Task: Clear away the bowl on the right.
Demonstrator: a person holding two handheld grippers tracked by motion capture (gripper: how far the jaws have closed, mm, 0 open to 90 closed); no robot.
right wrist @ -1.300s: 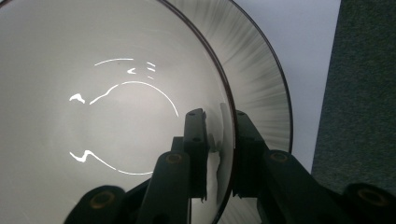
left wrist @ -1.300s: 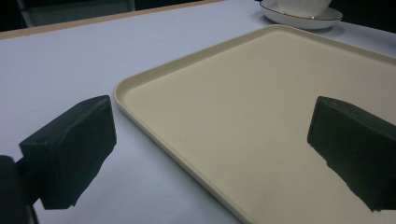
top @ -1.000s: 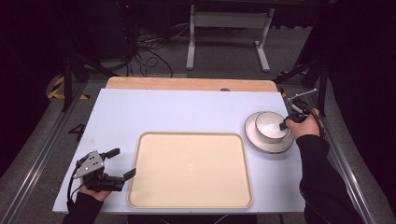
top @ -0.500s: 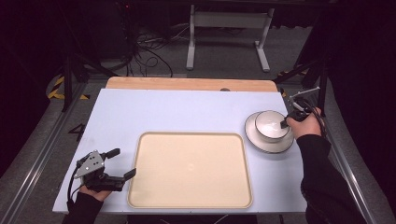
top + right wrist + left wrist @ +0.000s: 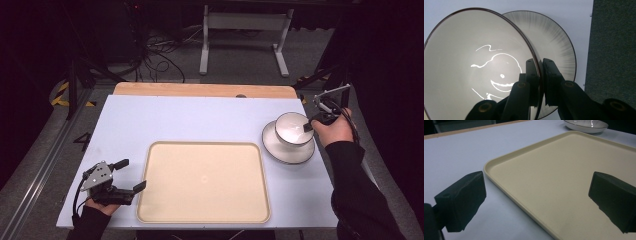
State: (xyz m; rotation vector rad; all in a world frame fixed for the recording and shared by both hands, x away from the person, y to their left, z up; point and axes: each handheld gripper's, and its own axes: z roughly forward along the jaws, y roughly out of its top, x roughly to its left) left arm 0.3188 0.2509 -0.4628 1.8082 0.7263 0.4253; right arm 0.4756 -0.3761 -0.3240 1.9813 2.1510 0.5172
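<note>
high view: at the right of the frame, the right gripper (image 5: 309, 127) pinches the near rim of a white round ceramic bowl (image 5: 292, 128), held just above a white shallow plate with a dark rim (image 5: 288, 146) on the pale lavender table top (image 5: 190, 122). a large cream rectangular plastic tray (image 5: 204, 182) lies at lower centre. at the lower left, the left gripper (image 5: 131, 175) rests on the table just beside the tray's left edge, its jaws spread.

left gripper view: two black jaws stand wide apart at the lower corners, one over the table (image 5: 456, 155), one over the tray (image 5: 564, 170). the plate (image 5: 586, 125) sits at the top right edge.

right gripper view: the jaws are pressed together on the bowl's (image 5: 474, 65) thin dark rim, one inside and one outside, at lower centre. the plate (image 5: 559, 42) lies behind the bowl, centre right, with dark floor (image 5: 614, 50) at the far right.
</note>
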